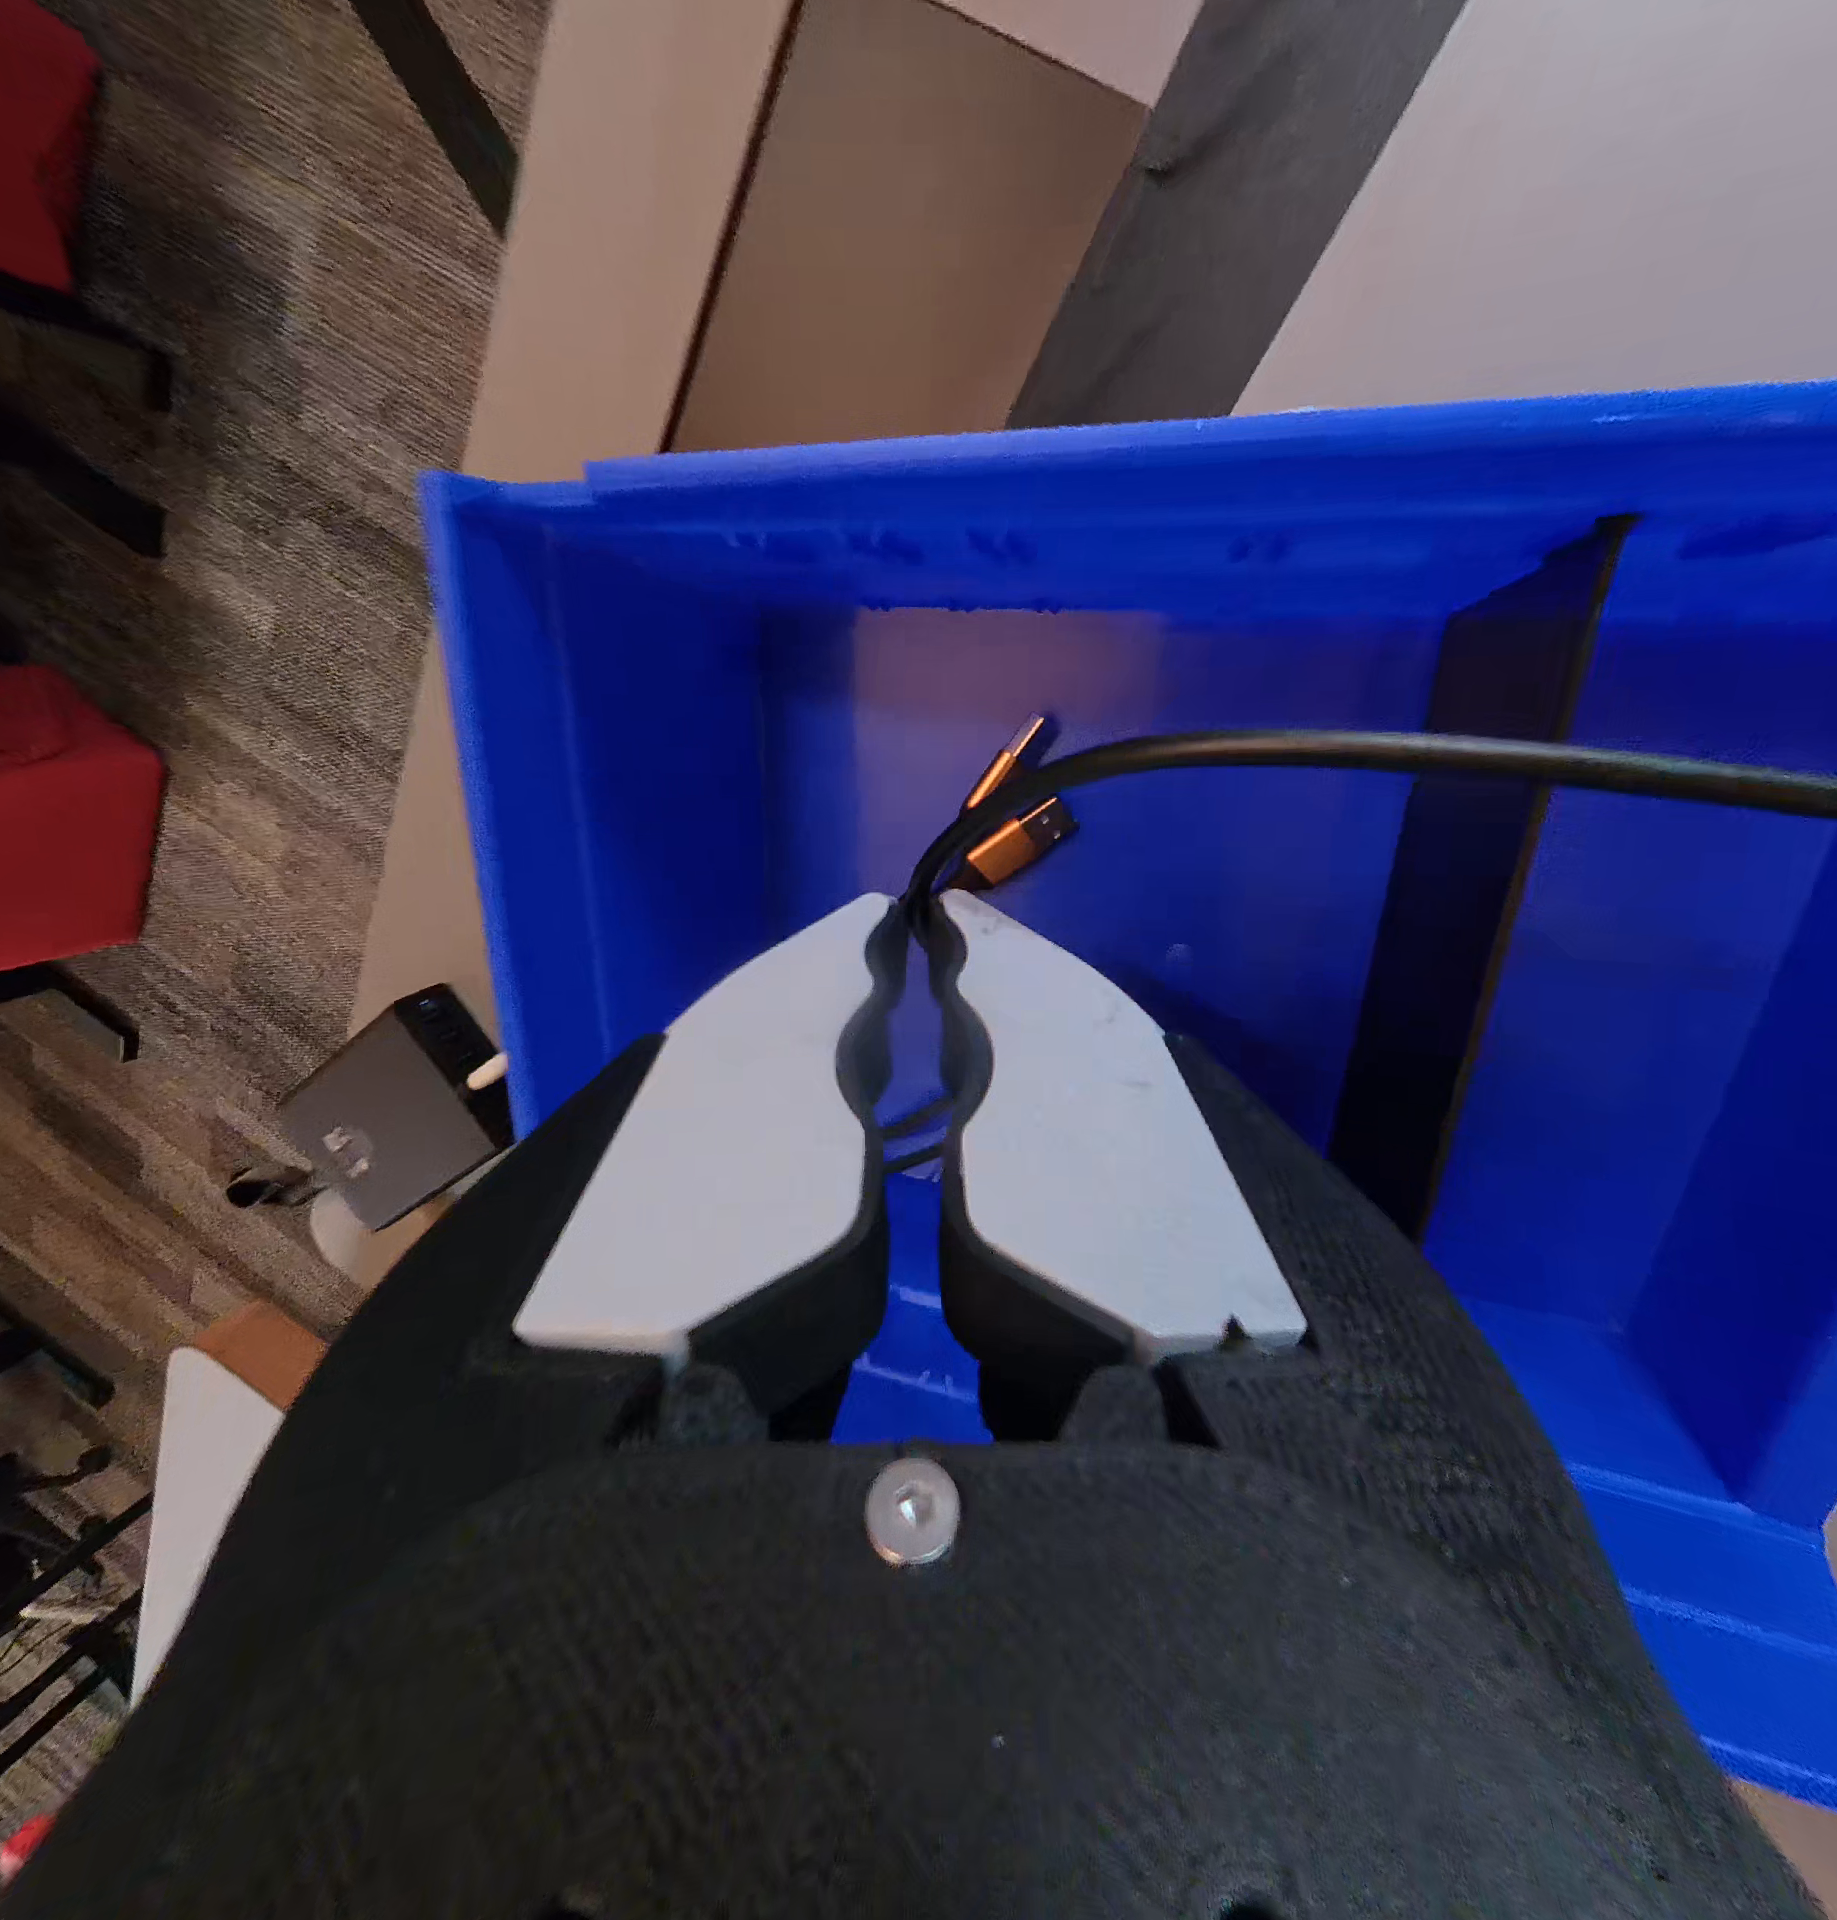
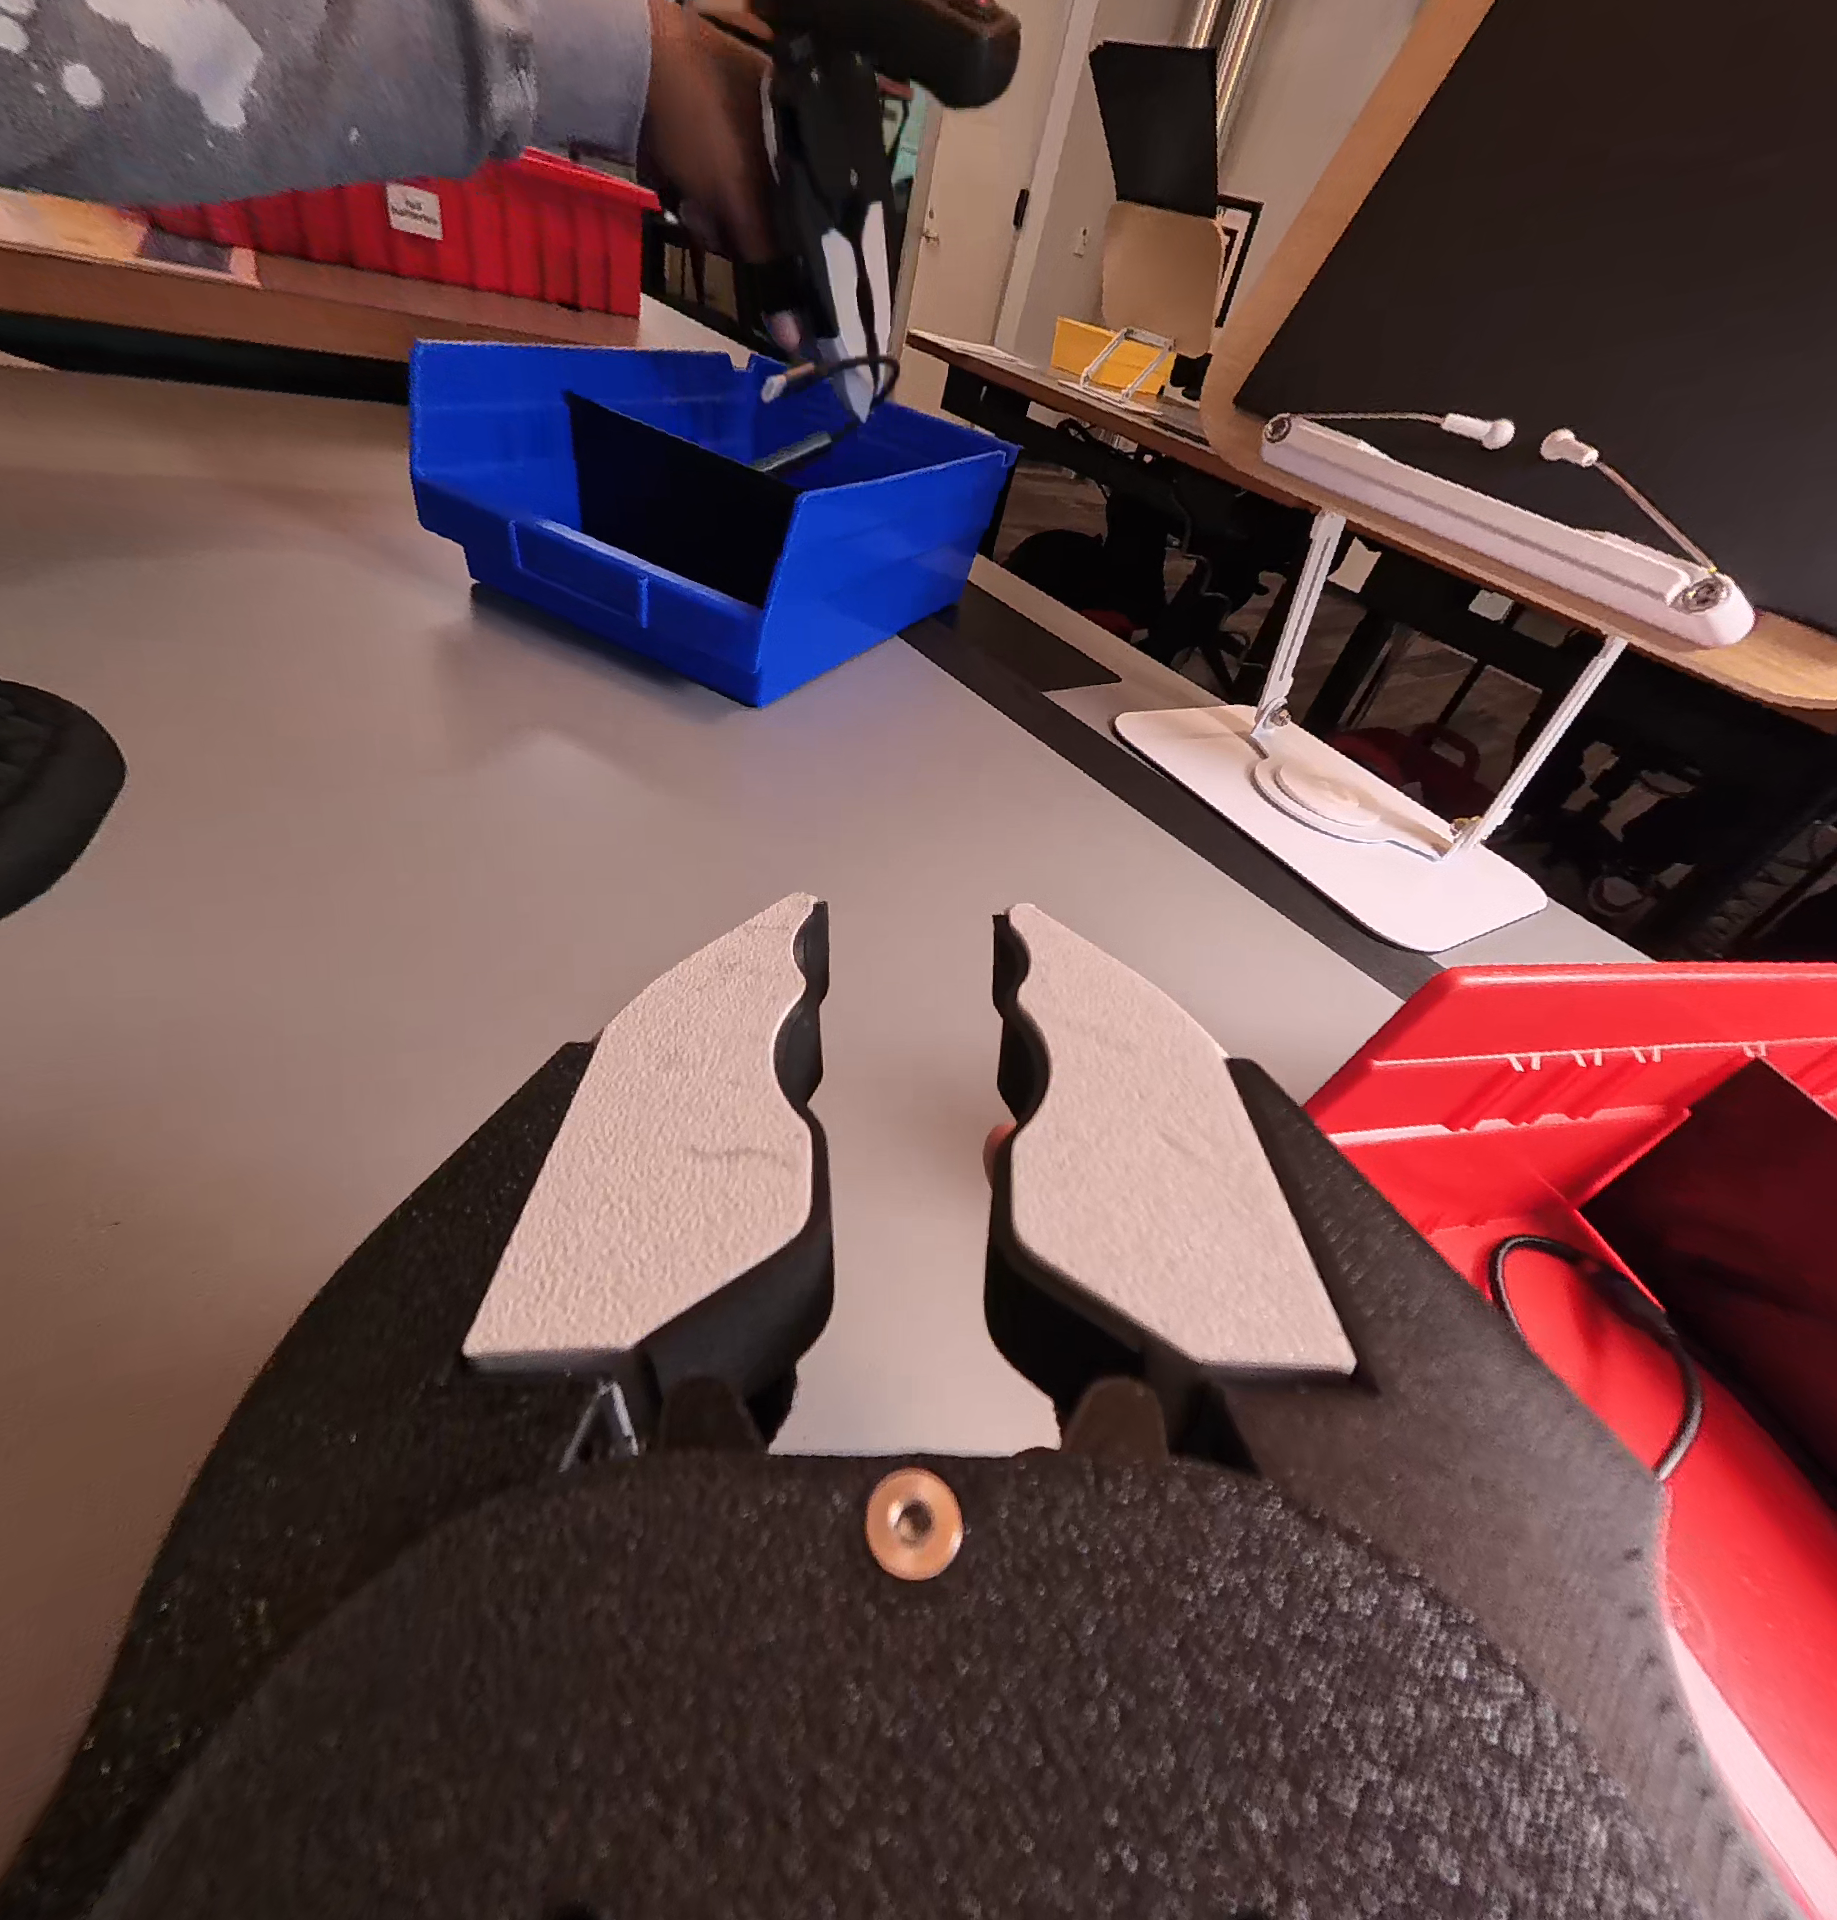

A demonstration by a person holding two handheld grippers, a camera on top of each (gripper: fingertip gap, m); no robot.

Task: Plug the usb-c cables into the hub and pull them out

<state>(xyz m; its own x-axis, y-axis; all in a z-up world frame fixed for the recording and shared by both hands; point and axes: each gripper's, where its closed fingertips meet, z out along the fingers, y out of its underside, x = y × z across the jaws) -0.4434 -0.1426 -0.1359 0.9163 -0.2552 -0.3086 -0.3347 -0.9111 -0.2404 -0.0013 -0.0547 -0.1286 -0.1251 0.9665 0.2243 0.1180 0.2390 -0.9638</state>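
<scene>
My left gripper (image 1: 919, 909) is shut on a bundle of thin black cables (image 1: 1413, 753). Two orange plugs (image 1: 1018, 847) stick out just past the fingertips. It hangs over the left compartment of a blue bin (image 1: 623, 790). A dark grey hub (image 1: 384, 1127) lies outside the bin at the left. In the right wrist view the left gripper (image 2: 852, 384) is over the same blue bin (image 2: 706, 582), cable dangling from it. My right gripper (image 2: 909, 925) is open and empty above the grey table (image 2: 374, 831).
A black divider (image 1: 1465, 831) splits the blue bin. A red bin (image 2: 1579, 1049) with a black cable (image 2: 1683, 1382) inside stands right of my right gripper. A white lamp stand (image 2: 1340, 821) sits at the table's right edge. A person's sleeve (image 2: 270, 94) reaches in at top left. Spacing between my two grippers at the tips: around 45 cm. It is some 30 cm from my left tips to the dark grey hub (image 1: 384, 1127).
</scene>
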